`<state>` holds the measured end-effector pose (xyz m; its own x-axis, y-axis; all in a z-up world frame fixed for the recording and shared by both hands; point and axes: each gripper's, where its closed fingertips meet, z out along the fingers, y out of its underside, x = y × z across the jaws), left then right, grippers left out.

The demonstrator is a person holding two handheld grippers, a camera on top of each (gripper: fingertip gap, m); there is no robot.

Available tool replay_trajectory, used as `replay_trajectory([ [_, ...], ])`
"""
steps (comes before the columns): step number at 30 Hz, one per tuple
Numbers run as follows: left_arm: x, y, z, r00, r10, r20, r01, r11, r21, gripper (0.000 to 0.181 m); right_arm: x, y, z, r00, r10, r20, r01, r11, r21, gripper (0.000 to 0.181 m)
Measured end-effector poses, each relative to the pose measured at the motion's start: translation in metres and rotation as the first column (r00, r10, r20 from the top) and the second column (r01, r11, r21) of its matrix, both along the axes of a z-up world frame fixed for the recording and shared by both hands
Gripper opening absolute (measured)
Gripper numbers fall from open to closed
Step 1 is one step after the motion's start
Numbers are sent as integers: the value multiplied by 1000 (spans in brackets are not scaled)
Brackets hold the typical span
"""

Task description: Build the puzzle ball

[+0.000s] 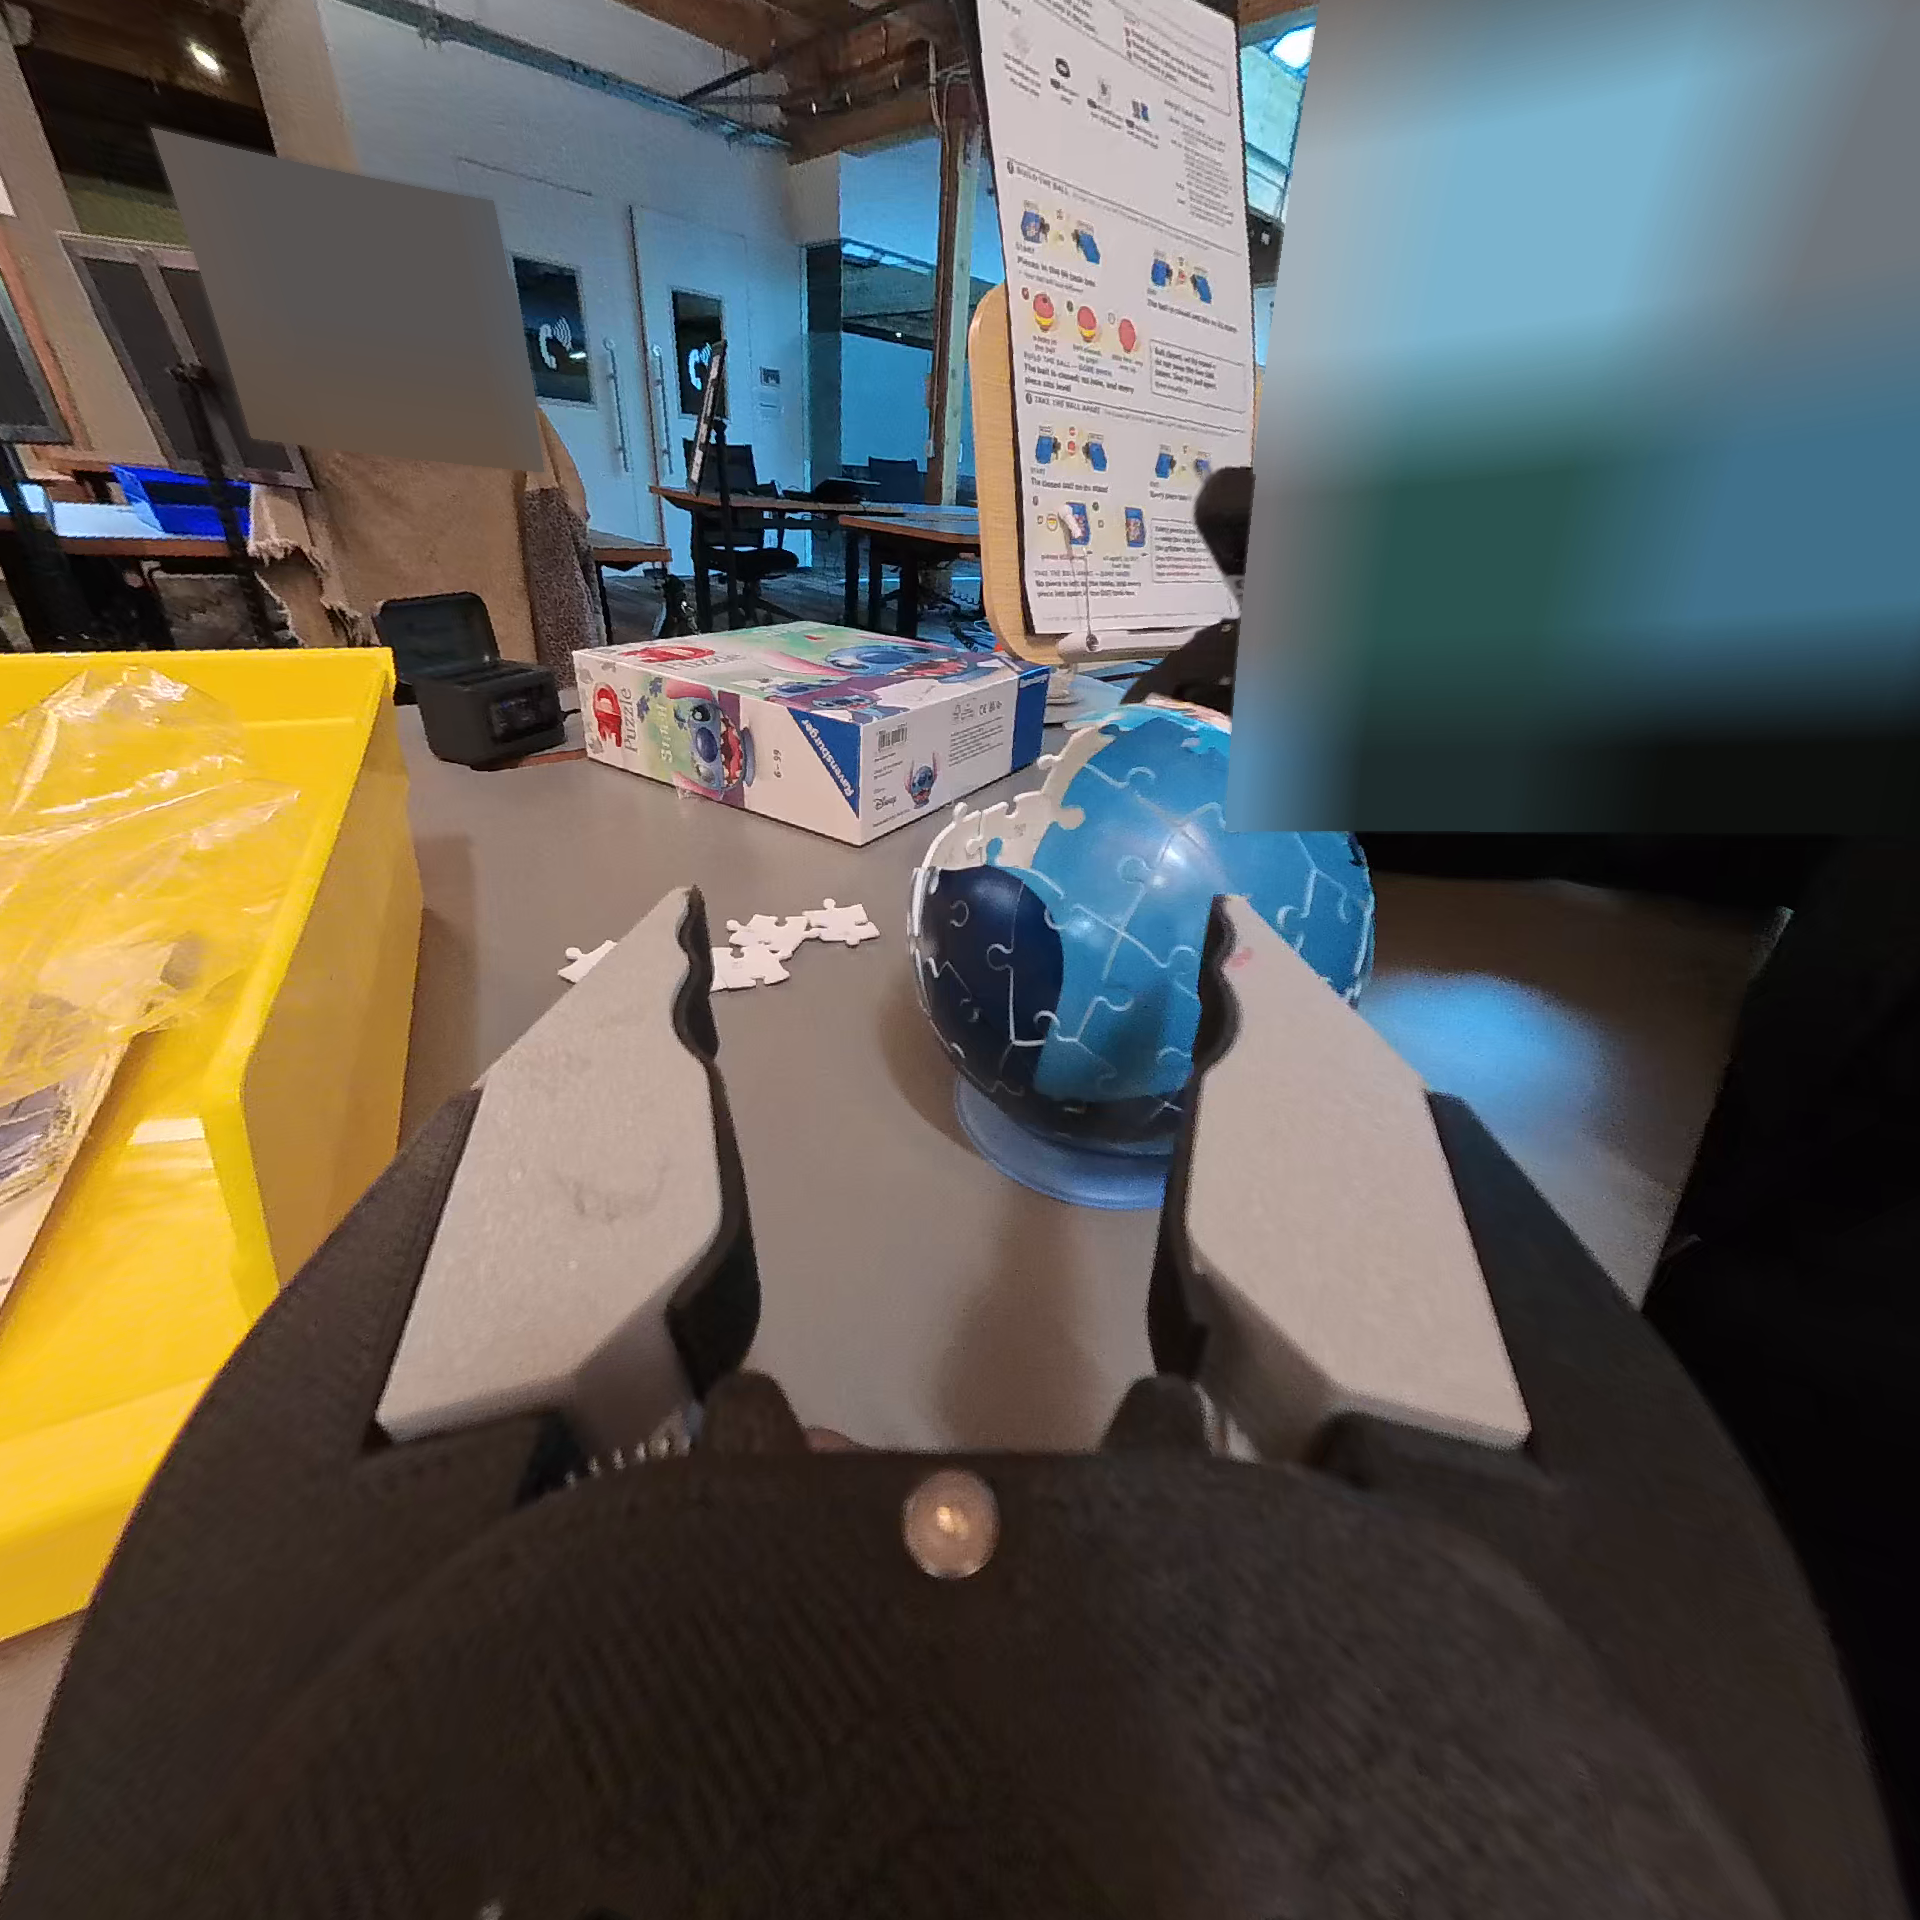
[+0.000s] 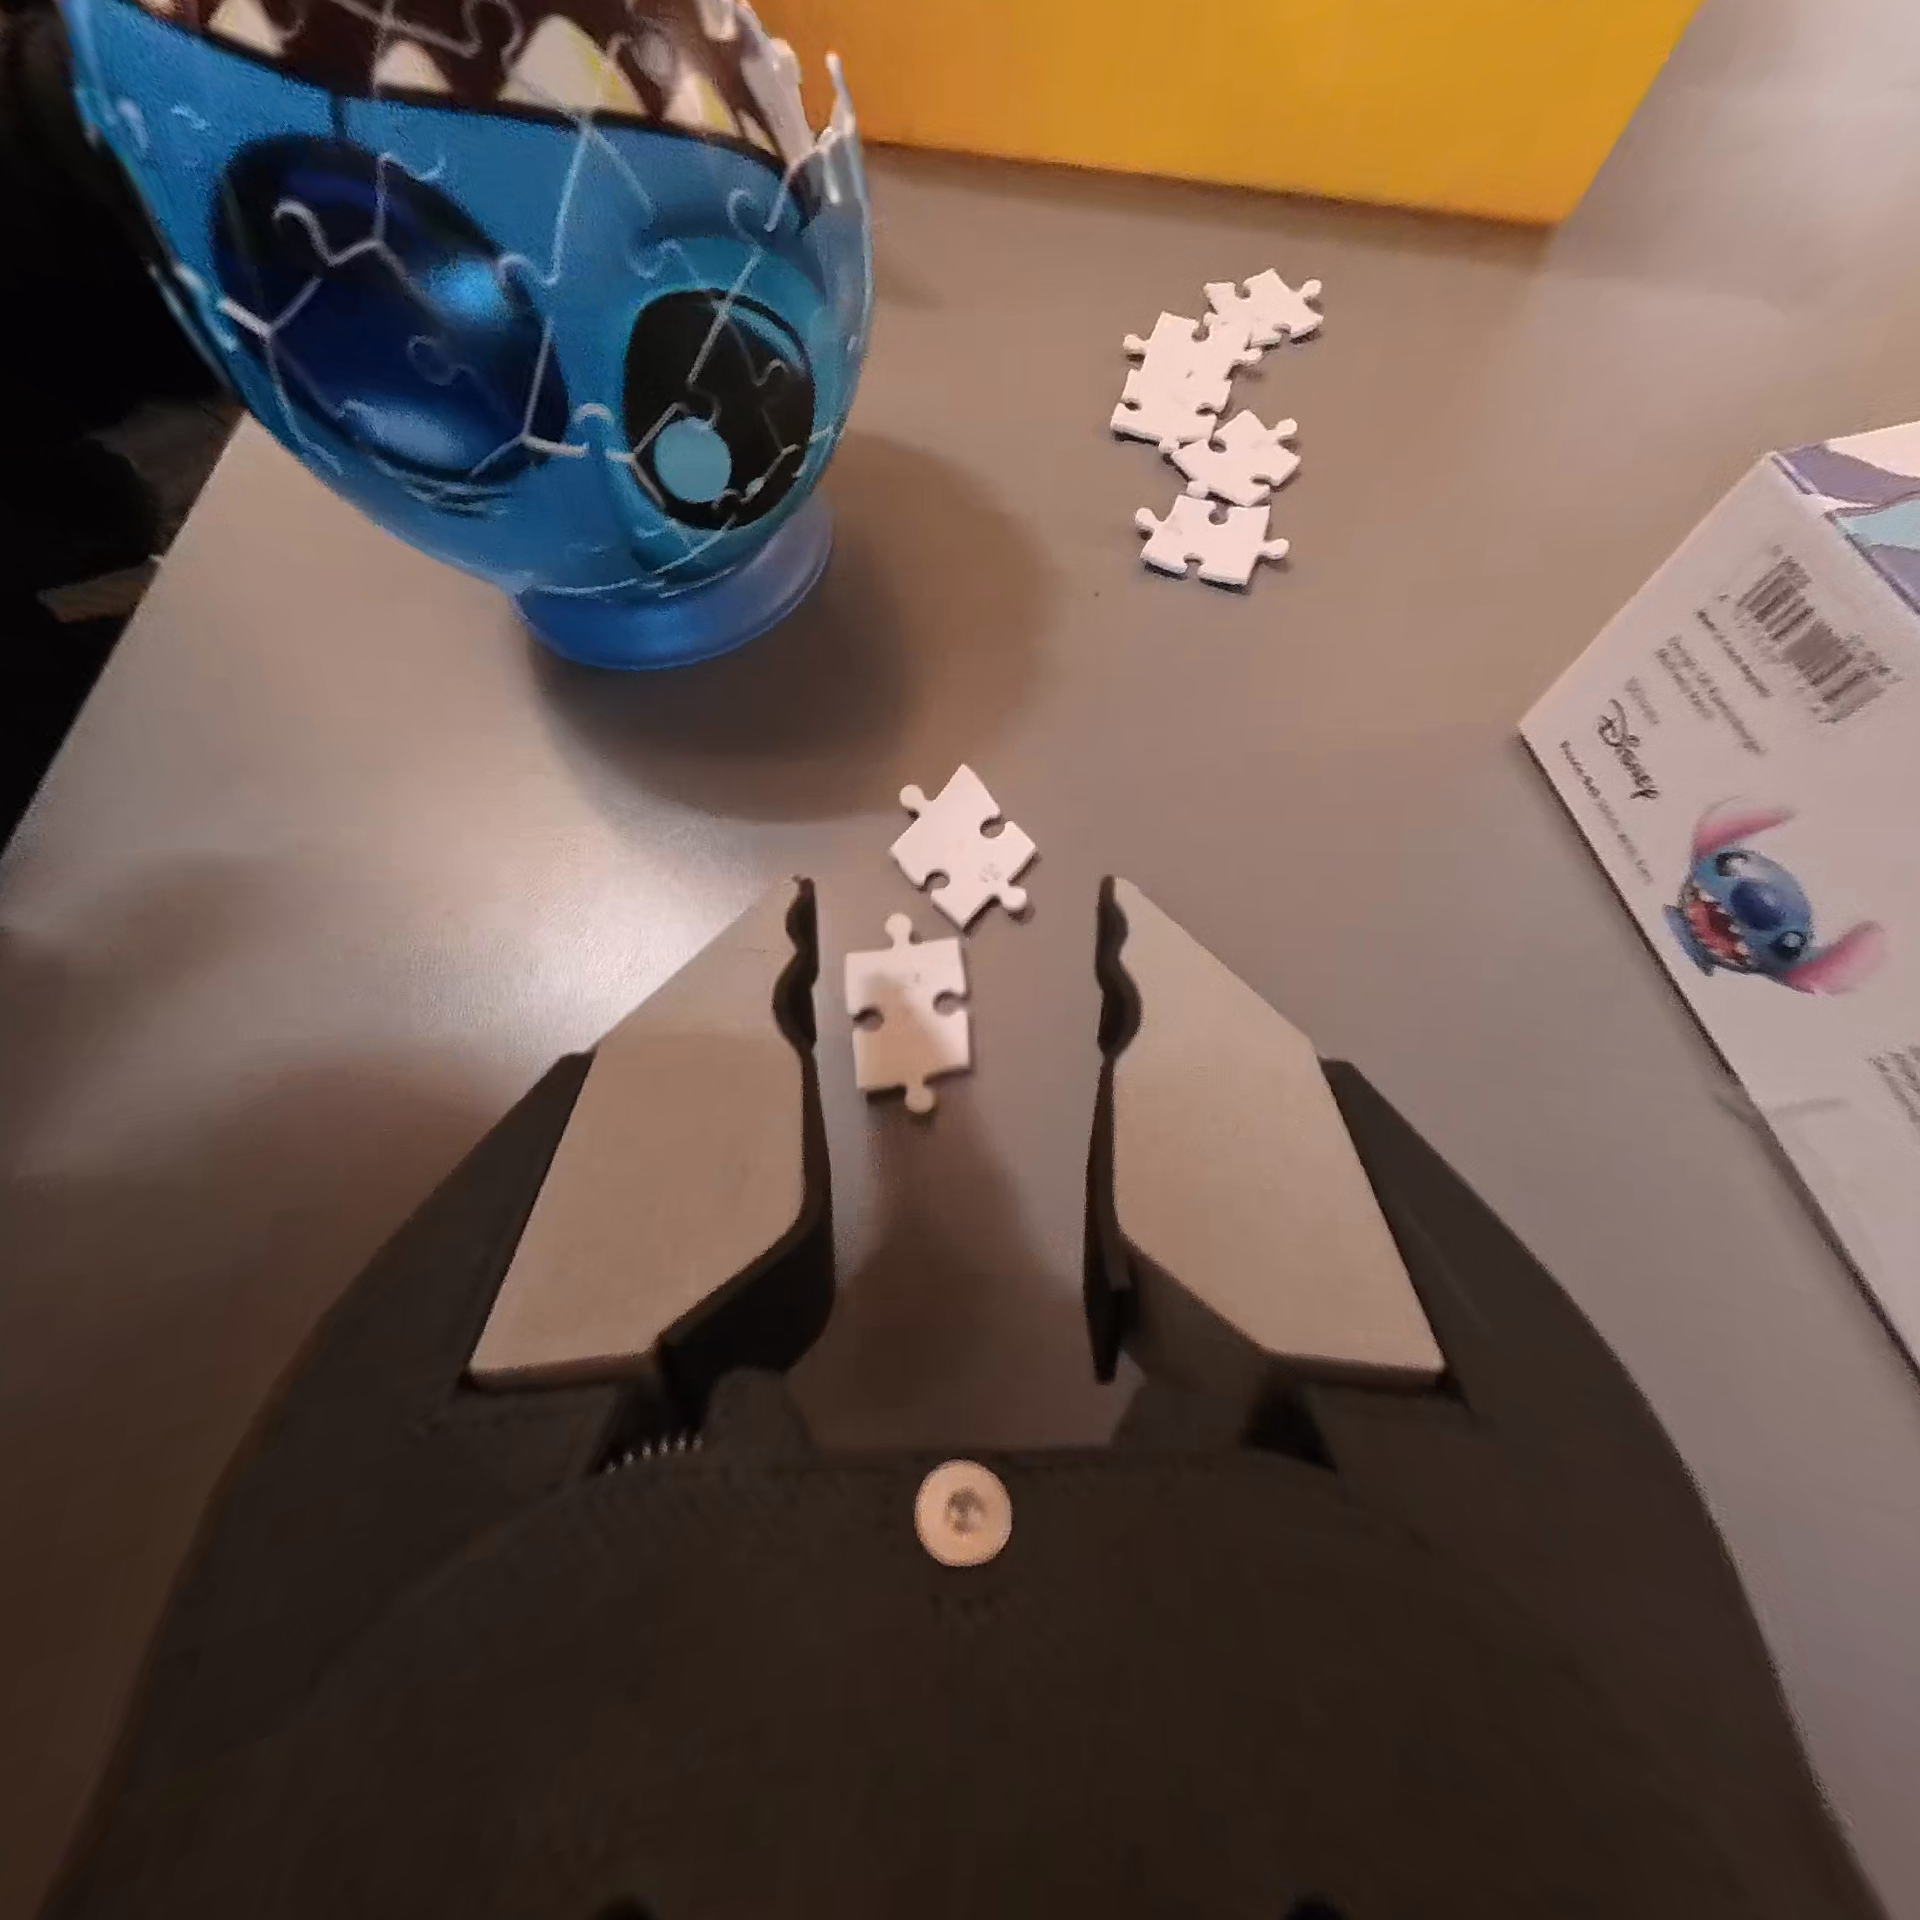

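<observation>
Below, my right gripper (image 2: 956, 899) hangs with jaws wide over a white puzzle piece (image 2: 911, 1013) lying between them, nearer the left finger, long axis near-to-far. My left gripper (image 1: 951, 909), equally wide, holds nothing; the puzzle ball (image 1: 1122, 956) stands far right.

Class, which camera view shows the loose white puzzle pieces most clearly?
The right wrist view: the loose pieces lie spread face-down, two close to the right gripper. The left wrist view shows only a few loose pieces, partly hidden behind a finger.
</observation>
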<state>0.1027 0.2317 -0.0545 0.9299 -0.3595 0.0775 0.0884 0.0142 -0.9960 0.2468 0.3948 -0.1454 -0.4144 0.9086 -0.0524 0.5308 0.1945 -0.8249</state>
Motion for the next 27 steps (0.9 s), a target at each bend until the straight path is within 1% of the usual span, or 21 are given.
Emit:
replay_trajectory([
  [2,0,0,0,1000,5,-6,-5,1000,4,90,-7,-5,-1,999,24,26,-23,999,-40,53],
  [4,-1,0,0,1000,5,1,-5,1000,3,89,-10,-9,-7,997,37,70,-34,998,-49,55],
  [6,-2,1,0,1000,5,11,-5,1000,-1,89,-13,-7,-18,992,28,120,-28,1000,3,56],
  [7,-3,1,0,1000,6,13,-6,1000,-2,89,-15,-6,-20,992,20,123,-24,999,32,55],
  [9,-3,2,0,1000,6,15,-6,1000,-8,89,-19,-3,-22,993,1,115,-10,997,74,40],
  [10,-3,2,-1,1000,8,15,-8,1000,-10,89,-20,-3,-22,994,-1,108,-9,996,91,30],
  [15,-13,2,2,997,61,48,-61,998,0,86,-21,-3,-21,997,12,83,-24,989,149,26],
  [16,-16,0,3,996,72,58,-73,997,3,81,-21,-3,-18,998,16,65,-26,988,155,21],
  [17,-20,-1,4,993,90,71,-89,996,-16,73,-21,-3,-12,999,21,34,-26,988,154,4],
  [18,-25,-1,7,990,118,81,-114,992,-51,67,-22,0,-7,1000,12,10,-14,988,151,1],
  [20,-29,0,21,986,142,82,-132,984,-118,67,-23,6,-1,1000,-4,2,3,989,151,0],
  [22,-25,3,42,989,140,41,-131,976,-172,61,-24,13,-4,1000,-17,12,15,987,162,0],
  [24,-21,10,62,987,155,-42,-160,965,-210,60,-25,14,-3,1000,-19,9,17,991,135,0],
  [27,-4,24,86,975,110,-192,-157,956,-247,60,-28,14,17,999,-22,-36,25,993,112,0],
])
